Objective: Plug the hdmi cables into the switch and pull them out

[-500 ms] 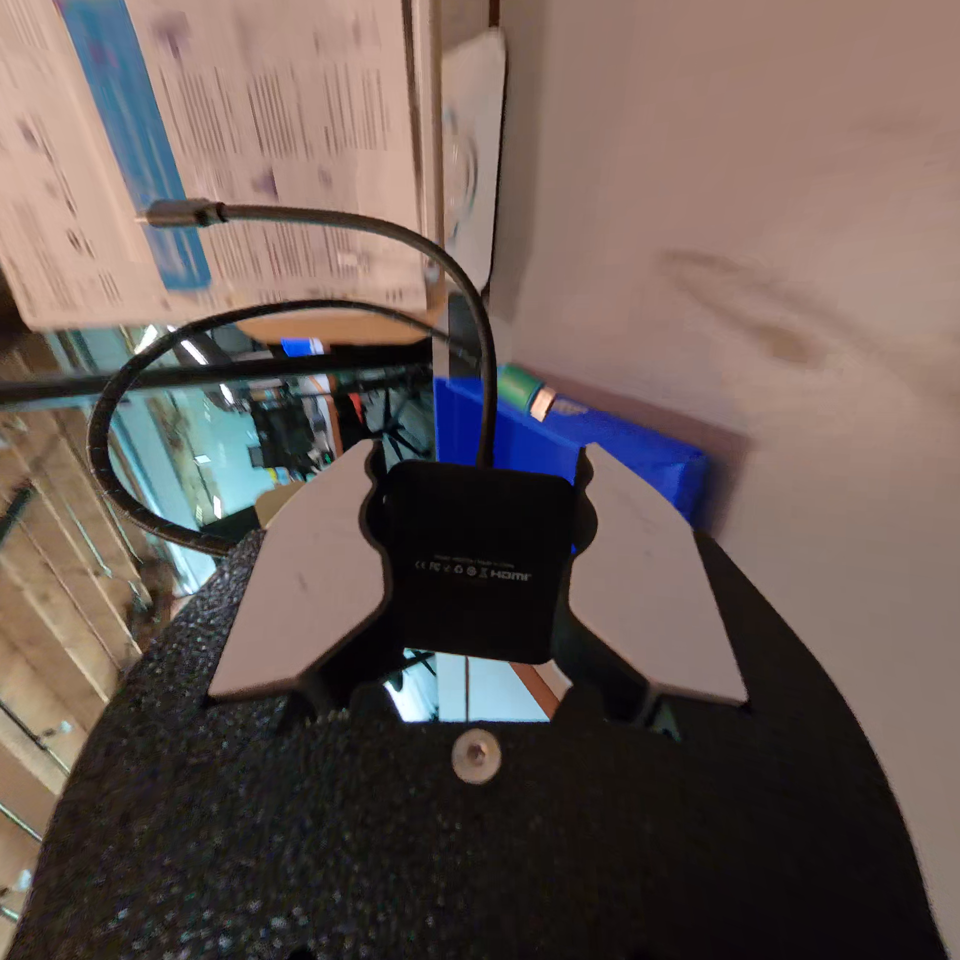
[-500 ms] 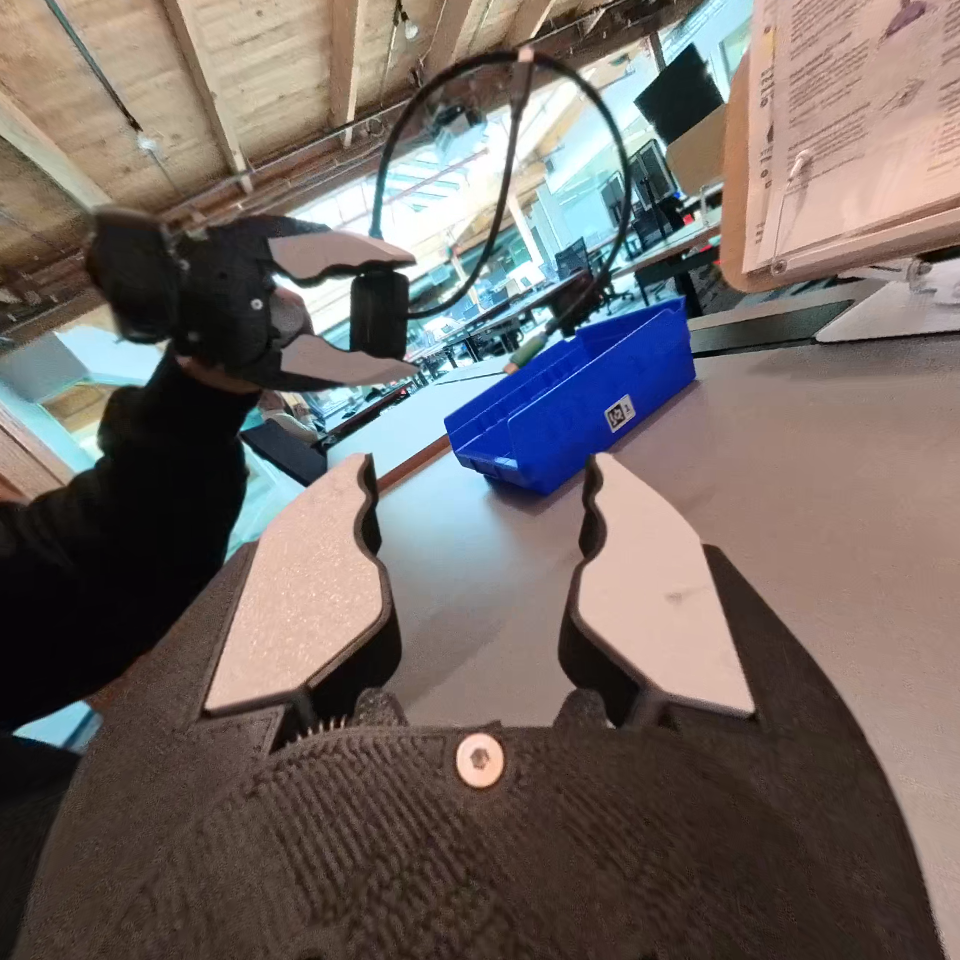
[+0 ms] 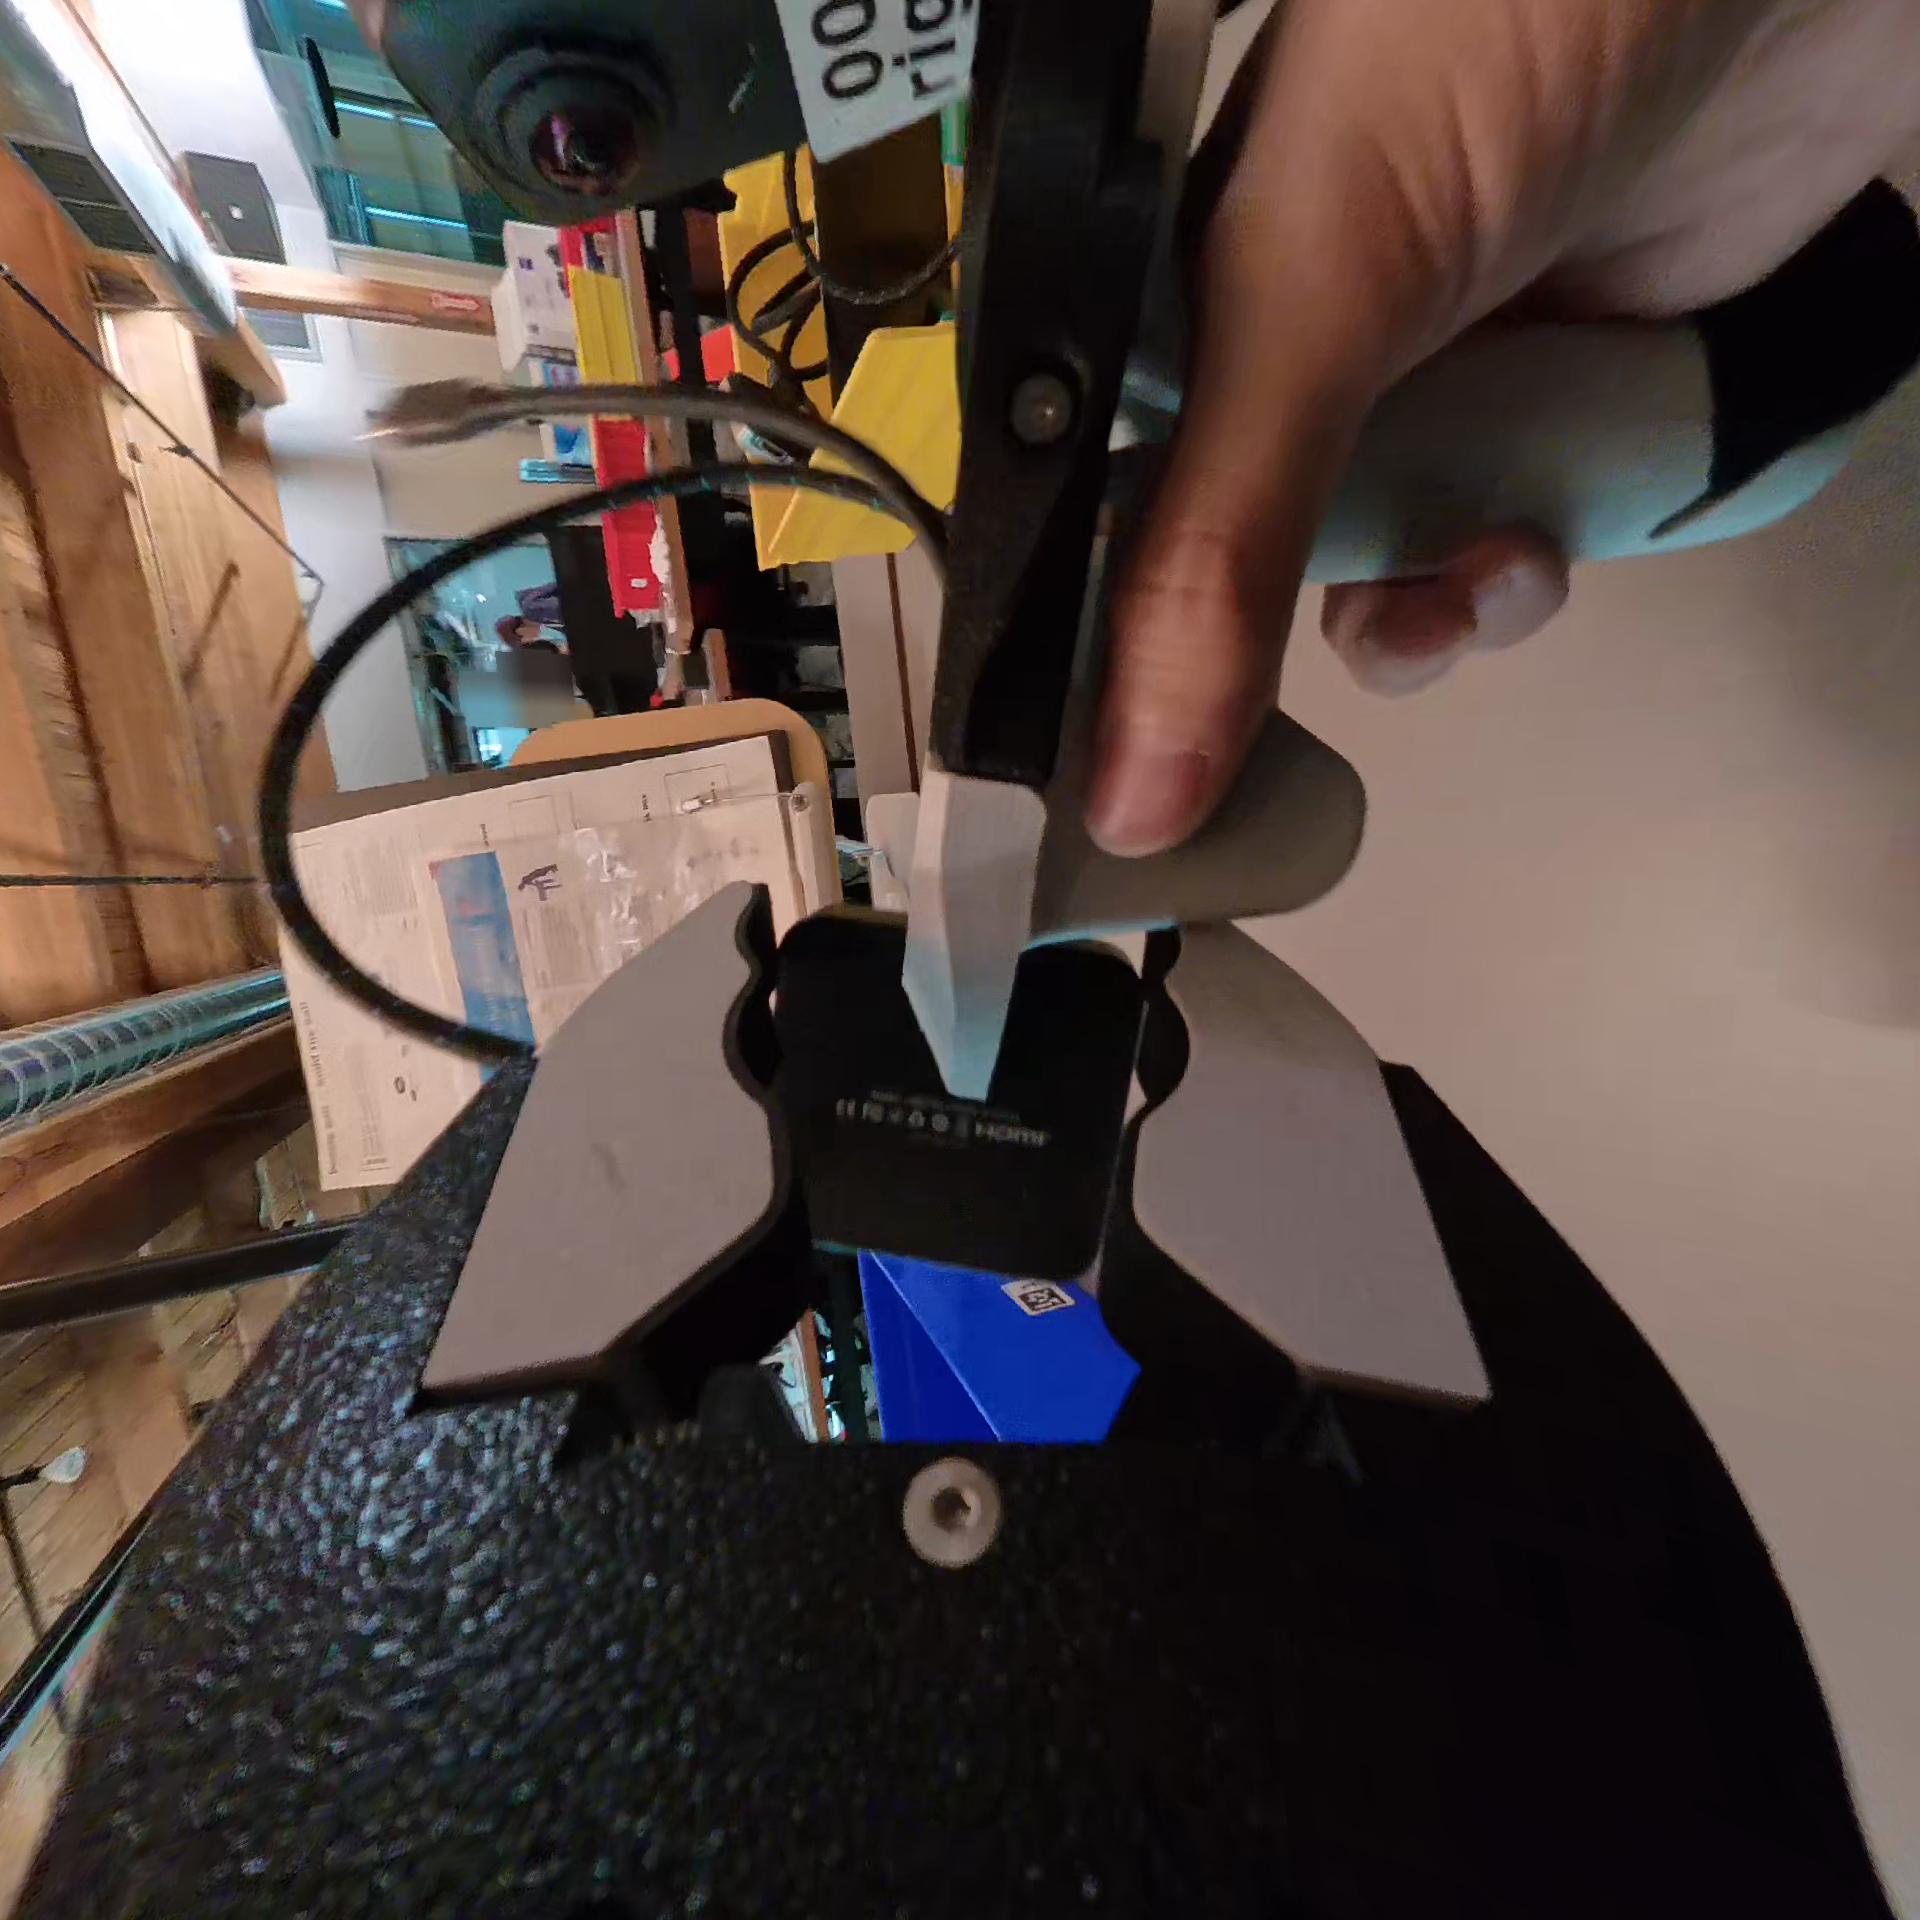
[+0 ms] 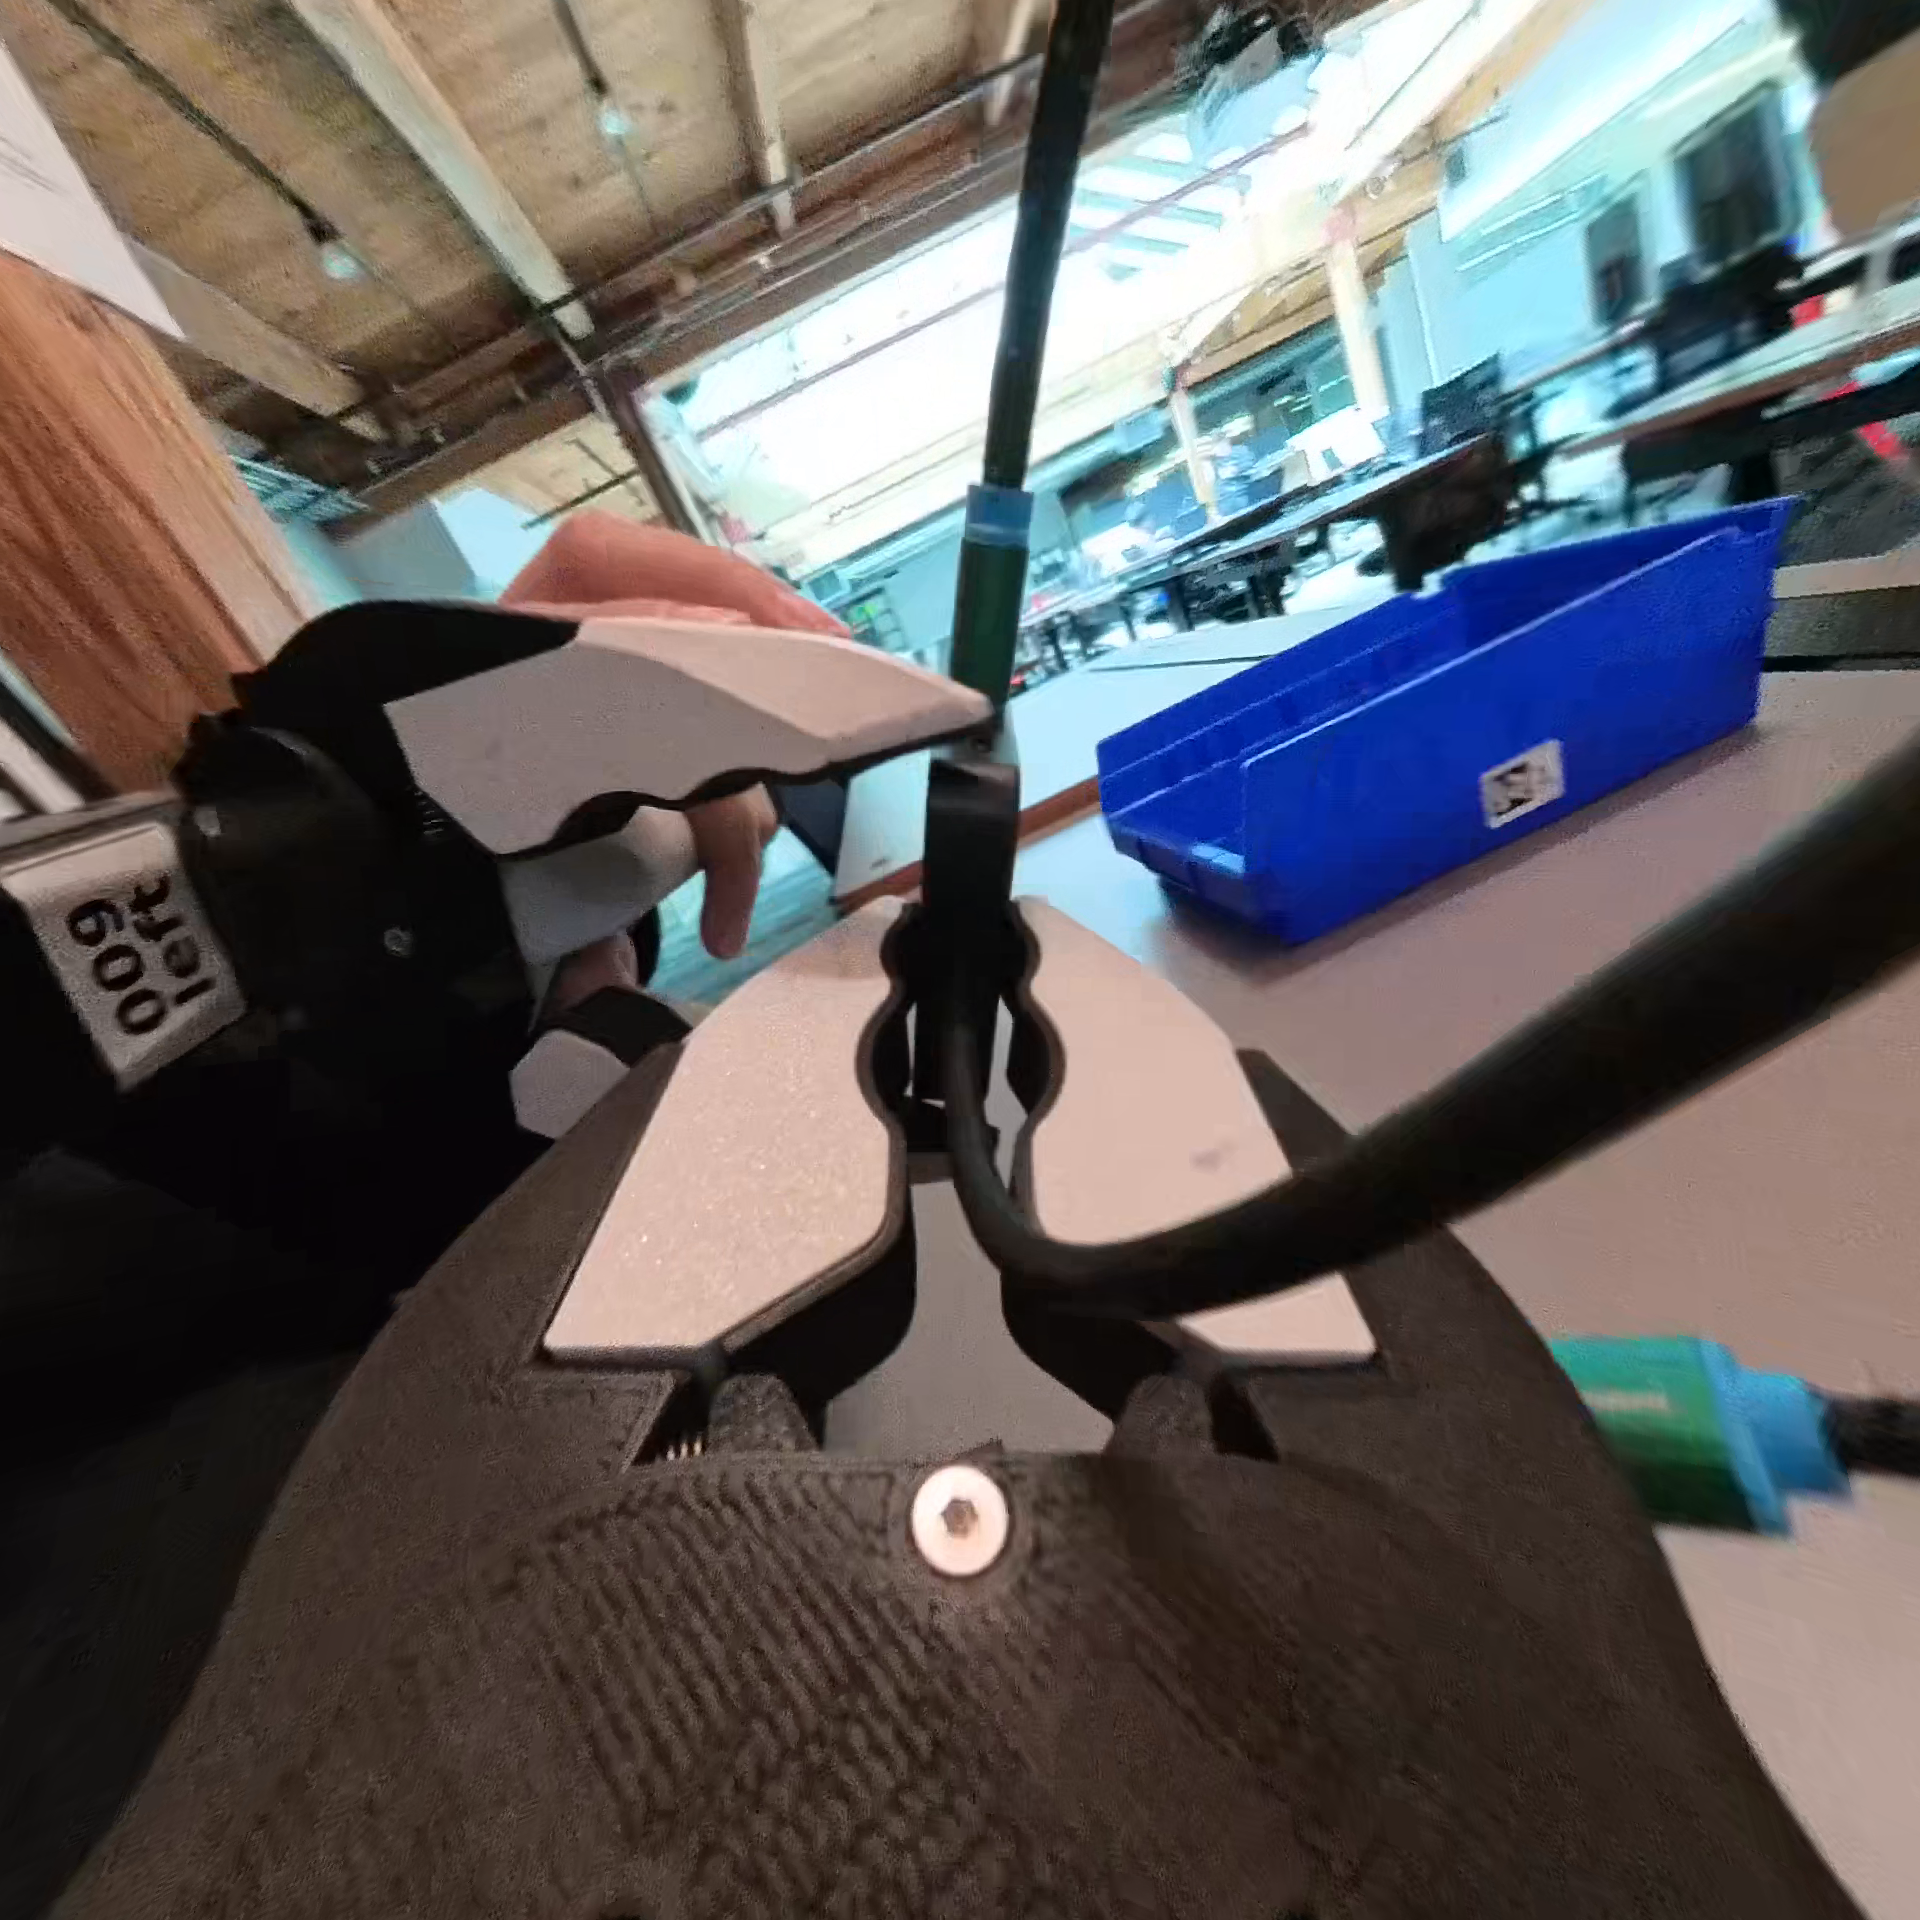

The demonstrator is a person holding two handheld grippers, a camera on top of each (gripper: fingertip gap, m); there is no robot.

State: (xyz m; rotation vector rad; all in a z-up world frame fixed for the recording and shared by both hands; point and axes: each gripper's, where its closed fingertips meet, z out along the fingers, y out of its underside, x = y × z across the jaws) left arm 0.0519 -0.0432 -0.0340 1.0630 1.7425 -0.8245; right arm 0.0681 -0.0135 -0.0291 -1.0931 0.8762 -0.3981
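Looping cables (image 4: 1455,1174) and blue bin (image 4: 1455,717) beside open table (image 4: 1714,1195).

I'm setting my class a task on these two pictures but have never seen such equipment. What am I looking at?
No robot: a person holds a hand-held gripper in each hand, each carrying a camera looking along its fingers. The left hand-held gripper's picture shows it clamping a small black square HDMI switch. The right hand-held gripper's picture shows it closed on a black cable end at that switch. A blue plastic bin sits on the grey table.
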